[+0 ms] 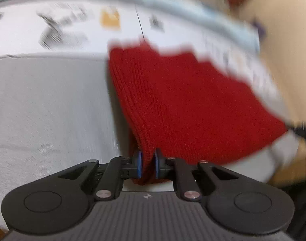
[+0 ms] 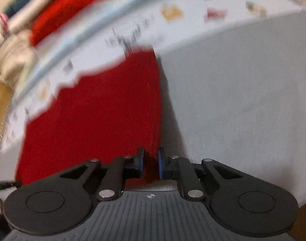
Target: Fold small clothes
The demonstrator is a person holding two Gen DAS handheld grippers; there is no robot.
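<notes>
A red knitted garment (image 1: 183,100) hangs stretched over a grey cloth surface (image 1: 48,108). My left gripper (image 1: 148,165) is shut on its left corner, the knit bunched between the blue pads (image 1: 139,164). In the right wrist view the same red garment (image 2: 96,116) spreads to the left, and my right gripper (image 2: 151,165) is shut on its right corner. The garment's far edge looks jagged from motion blur. Both views are blurred.
A white printed sheet (image 1: 72,32) with a pale blue border (image 1: 173,2) lies beyond the grey cloth (image 2: 243,100). A pile of clothes, red (image 2: 66,8) and beige (image 2: 12,60), sits at the far left in the right wrist view.
</notes>
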